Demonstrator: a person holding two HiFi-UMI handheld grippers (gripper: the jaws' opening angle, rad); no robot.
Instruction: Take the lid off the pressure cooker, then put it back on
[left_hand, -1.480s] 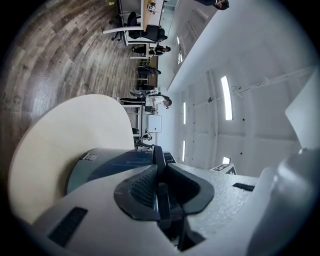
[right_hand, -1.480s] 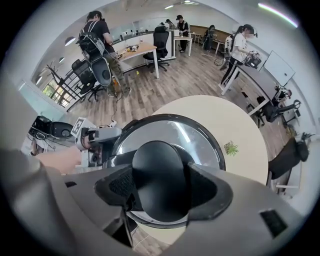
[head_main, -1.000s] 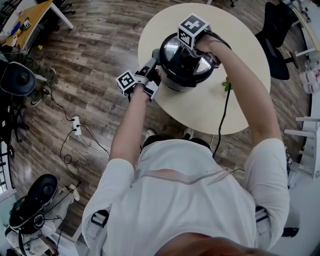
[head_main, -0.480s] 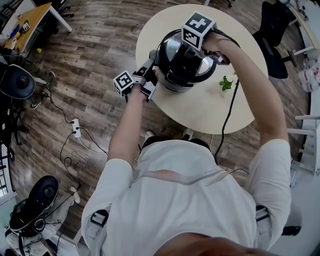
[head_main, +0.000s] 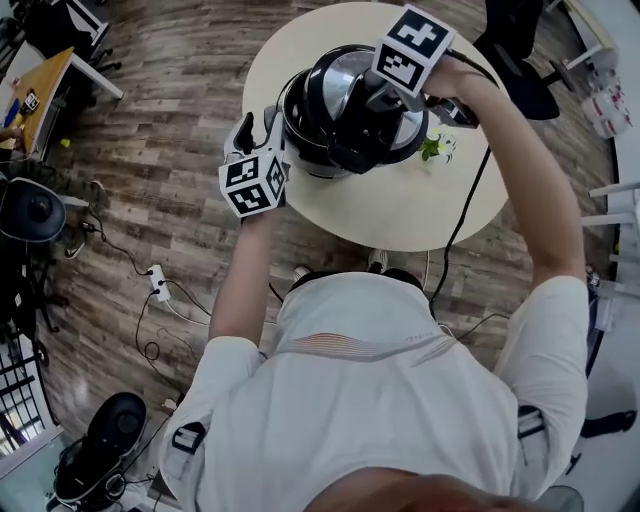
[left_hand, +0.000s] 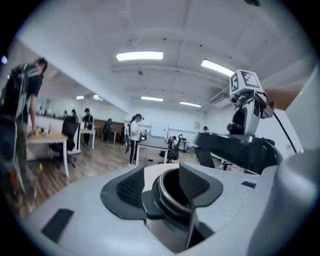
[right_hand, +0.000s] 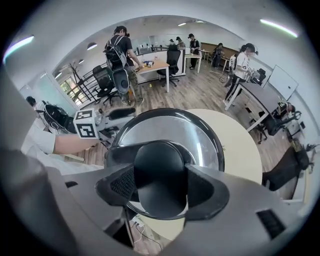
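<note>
The pressure cooker pot (head_main: 297, 118) stands on the round table (head_main: 420, 215). Its black-rimmed metal lid (head_main: 350, 80) hangs above it and a little to the right. My right gripper (head_main: 385, 100) points down and is shut on the lid's black knob (right_hand: 160, 175). My left gripper (head_main: 257, 128) is at the pot's left side. Its jaws have just been opening and stand apart. In the left gripper view the pot's rim (left_hand: 161, 196) and a dark handle stub (left_hand: 152, 209) show between the pads without touching them. The raised lid (left_hand: 240, 150) shows at the right there.
A small green plant (head_main: 435, 148) and a black cable (head_main: 465, 210) lie on the table to the right of the cooker. A black chair (head_main: 510, 60) stands behind the table. A power strip (head_main: 158, 283) lies on the wooden floor. People and desks fill the room beyond.
The right gripper has lifted the lid up off the pot. The left gripper has let go of the pot's side handle, opened, rolled over and risen.
</note>
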